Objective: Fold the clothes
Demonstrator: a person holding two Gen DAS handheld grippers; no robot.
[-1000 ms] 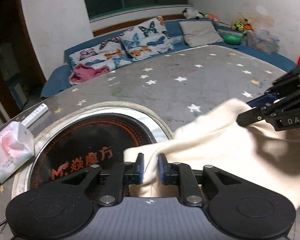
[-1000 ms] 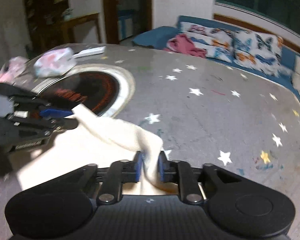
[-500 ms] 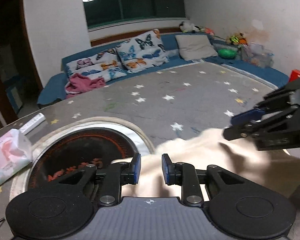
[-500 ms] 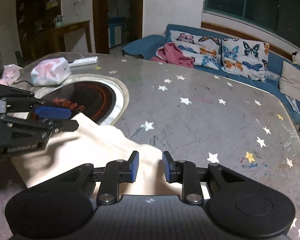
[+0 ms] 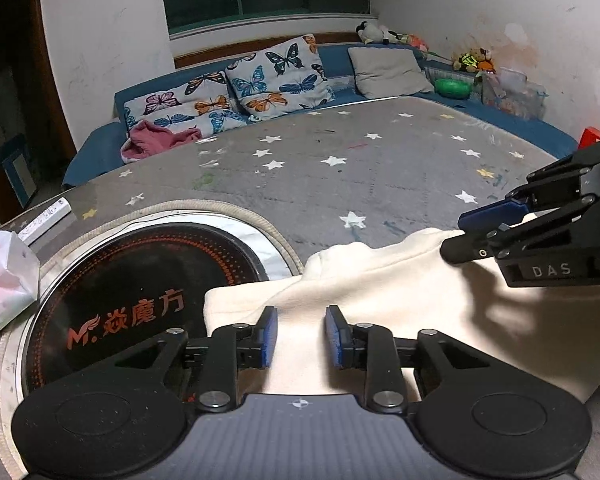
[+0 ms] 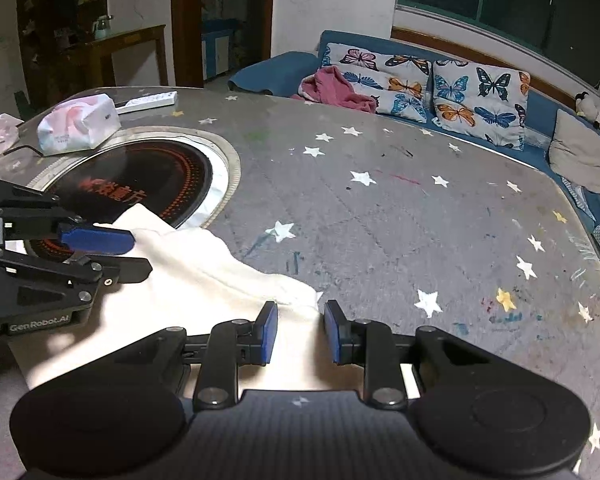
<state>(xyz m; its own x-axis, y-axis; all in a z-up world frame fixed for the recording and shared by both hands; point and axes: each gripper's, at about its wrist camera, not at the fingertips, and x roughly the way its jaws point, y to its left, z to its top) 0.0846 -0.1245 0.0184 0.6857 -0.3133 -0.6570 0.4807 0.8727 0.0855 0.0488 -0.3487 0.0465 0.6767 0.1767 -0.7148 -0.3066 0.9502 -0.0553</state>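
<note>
left wrist view is showing the left gripper (image 5: 300,334) standing with its blue pads spread wide, nothing between them, where a second ago they were pinching a corner of the cream garment (image 5: 380,304). the right gripper (image 6: 298,330) is doing the same in its own view: jaws parted, the cloth's far corner lying loose just ahead of them instead of being pinched. so both tongs are letting go together, and the garment is now lying flat on the grey star-patterned table (image 6: 400,216), one corner overlapping the black round cooktop (image 5: 140,280) set into the surface, the far edge bunching slightly into a soft ridge. that is suggesting a fold is just being laid down and released. judging from this, the next step is likely calling for a fresh grasp on another edge, or some smoothing of that ridge, before the piece is counting as properly folded. the tissue pack (image 6: 78,126) is sitting well apart from the work.
</note>
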